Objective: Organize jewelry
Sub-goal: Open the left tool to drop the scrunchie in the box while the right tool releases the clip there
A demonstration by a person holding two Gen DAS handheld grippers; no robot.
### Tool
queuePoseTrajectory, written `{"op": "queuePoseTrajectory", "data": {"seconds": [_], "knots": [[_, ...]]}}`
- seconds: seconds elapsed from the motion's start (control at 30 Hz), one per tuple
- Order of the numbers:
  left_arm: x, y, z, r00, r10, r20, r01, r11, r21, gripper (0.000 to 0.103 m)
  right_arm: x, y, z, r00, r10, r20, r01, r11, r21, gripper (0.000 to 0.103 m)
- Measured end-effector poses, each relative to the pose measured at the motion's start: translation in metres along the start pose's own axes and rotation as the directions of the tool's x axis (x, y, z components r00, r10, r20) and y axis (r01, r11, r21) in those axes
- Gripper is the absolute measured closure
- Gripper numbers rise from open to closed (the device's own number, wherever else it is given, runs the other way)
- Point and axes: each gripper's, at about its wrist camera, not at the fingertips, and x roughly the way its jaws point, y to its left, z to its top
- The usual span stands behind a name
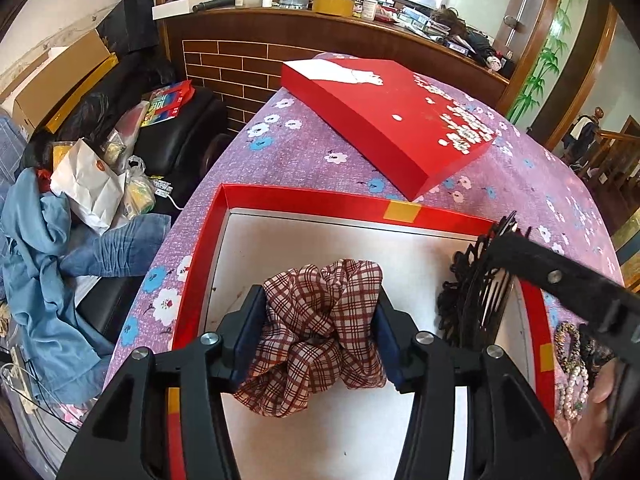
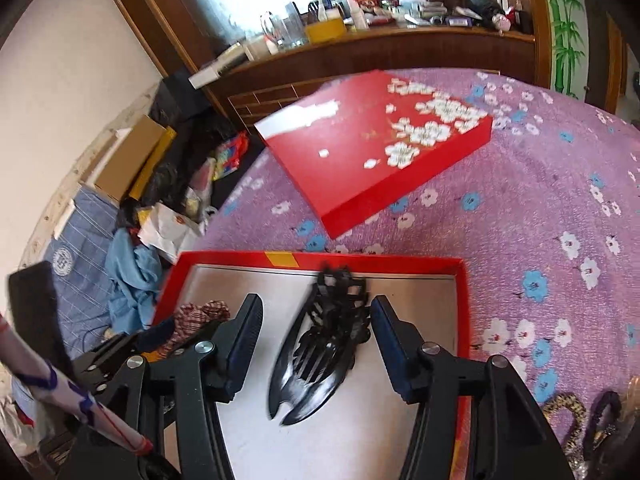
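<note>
Plaid scrunchie touching left tool pads, right tool angled down, wide around black hair claw

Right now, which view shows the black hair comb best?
The right wrist view: the black hair comb lies whole between open jaws. The left wrist view shows only part of it, beside the plaid scrunchie.

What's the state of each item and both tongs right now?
Red box: open, lid off.
Box lid: lying flat on the tablecloth beyond the box.
Plaid scrunchie: in the box, between the left tongs, pads touching its sides.
Black hair clip: lying in the box between the right tongs, clear of both pads.
Beaded bracelets: outside the box, on the tablecloth.
</note>
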Motion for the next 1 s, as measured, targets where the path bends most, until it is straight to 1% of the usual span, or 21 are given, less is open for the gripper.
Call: {"op": "queuePoseTrajectory", "data": {"seconds": [0.1, 0.23, 0.37, 0.4, 0.47, 0.5, 0.53, 0.6, 0.67, 0.73, 0.87, 0.93, 1.0], "knots": [[-0.011, -0.006, -0.004, 1.000, -0.001, 0.022, 0.000, 1.000, 0.013, 0.053, -0.019, -0.005, -0.006, 0.999, 0.026, 0.026, -0.026, 1.000, 0.002, 0.042], [-0.023, -0.013, -0.008, 0.999, 0.001, 0.040, -0.002, 1.000, 0.023, 0.052, -0.039, -0.017, -0.019, 0.998, 0.053, 0.037, -0.053, 0.998, 0.020, 0.042], [-0.038, -0.024, -0.014, 0.998, -0.018, 0.061, 0.016, 0.999, 0.036, 0.052, -0.061, -0.030, -0.037, 0.996, 0.069, 0.054, -0.071, 0.997, 0.033, 0.042], [-0.041, -0.026, -0.015, 0.998, -0.017, 0.065, 0.015, 0.999, 0.042, 0.051, -0.066, -0.034, -0.042, 0.996, 0.074, 0.057, -0.076, 0.996, 0.037, 0.042], [-0.045, -0.031, -0.015, 0.997, -0.003, 0.075, -0.001, 0.999, 0.054, 0.042, -0.076, -0.043, -0.051, 0.995, 0.083, 0.063, -0.086, 0.995, 0.046, 0.042], [-0.046, -0.032, -0.014, 0.997, 0.005, 0.079, -0.010, 0.998, 0.058, 0.034, -0.082, -0.047, -0.056, 0.994, 0.087, 0.067, -0.090, 0.995, 0.050, 0.042], [-0.047, -0.033, -0.012, 0.996, 0.020, 0.086, -0.025, 0.998, 0.054, 0.032, -0.086, -0.051, -0.060, 0.994, 0.090, 0.069, -0.094, 0.994, 0.054, 0.042], [-0.049, -0.031, -0.009, 0.995, 0.041, 0.087, -0.045, 0.998, 0.040, 0.032, -0.096, -0.058, -0.068, 0.992, 0.095, 0.078, -0.100, 0.993, 0.061, 0.042], [-0.052, -0.029, -0.009, 0.995, 0.049, 0.085, -0.051, 0.998, 0.021, 0.032, -0.109, -0.065, -0.075, 0.992, 0.091, 0.093, -0.097, 0.993, 0.062, 0.042], [-0.059, -0.030, -0.011, 0.995, 0.030, 0.093, -0.031, 0.999, 0.012, 0.032, -0.125, -0.074, -0.081, 0.988, 0.093, 0.121, -0.101, 0.993, 0.063, 0.042], [-0.077, -0.050, -0.022, 0.992, -0.007, 0.125, 0.001, 0.999, 0.048, 0.032, -0.160, -0.097, -0.096, 0.979, 0.078, 0.189, -0.096, 0.992, 0.086, 0.042], [-0.085, -0.069, -0.034, 0.990, -0.042, 0.132, 0.031, 0.996, 0.082, 0.033, -0.175, -0.108, -0.103, 0.975, 0.046, 0.218, -0.067, 0.994, 0.090, 0.042], [-0.088, -0.088, -0.045, 0.988, -0.076, 0.131, 0.061, 0.992, 0.114, 0.033, -0.186, -0.120, -0.110, 0.975, 0.001, 0.223, -0.023, 0.995, 0.099, 0.042]]}}
